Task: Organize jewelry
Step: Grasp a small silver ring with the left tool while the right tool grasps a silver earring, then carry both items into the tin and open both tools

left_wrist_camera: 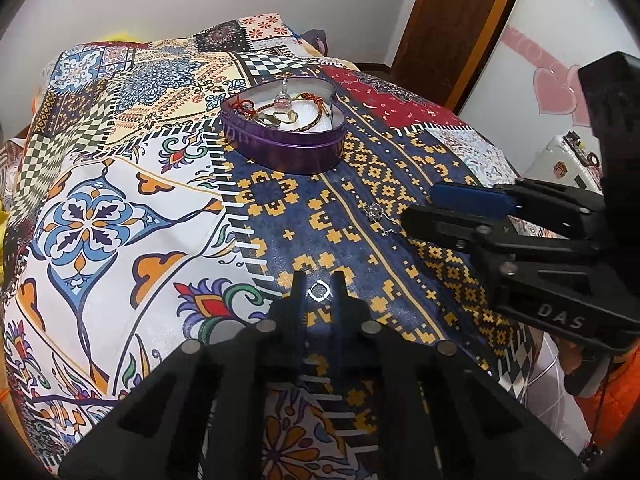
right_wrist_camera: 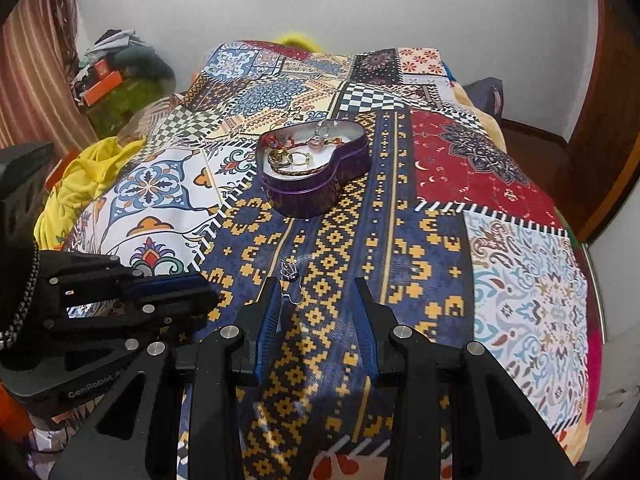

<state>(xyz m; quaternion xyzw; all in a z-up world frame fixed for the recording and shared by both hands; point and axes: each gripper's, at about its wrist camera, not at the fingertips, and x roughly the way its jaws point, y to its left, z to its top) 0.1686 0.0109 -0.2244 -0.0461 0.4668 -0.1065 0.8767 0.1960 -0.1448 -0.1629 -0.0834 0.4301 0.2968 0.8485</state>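
Observation:
A purple heart-shaped tin (left_wrist_camera: 280, 148) (right_wrist_camera: 320, 188) stands on the patterned bedspread and holds rings, a braided cord bracelet and a small pink charm. My left gripper (left_wrist_camera: 319, 280) has its fingers closed narrowly around a small silver ring (left_wrist_camera: 319, 291), which sits between the tips. A silver pendant on a thin chain (left_wrist_camera: 376, 213) (right_wrist_camera: 290, 270) lies on the blue band of the cloth. My right gripper (right_wrist_camera: 318, 284) is open and empty, its left fingertip just beside the chain; it also shows in the left wrist view (left_wrist_camera: 424, 204).
The colourful patchwork bedspread (left_wrist_camera: 120, 200) (right_wrist_camera: 520, 272) covers the bed. A yellow cloth (right_wrist_camera: 80, 184) lies at the left edge. A brown door (left_wrist_camera: 452, 20) and a white cabinet with pink hearts (left_wrist_camera: 556, 88) stand to the right.

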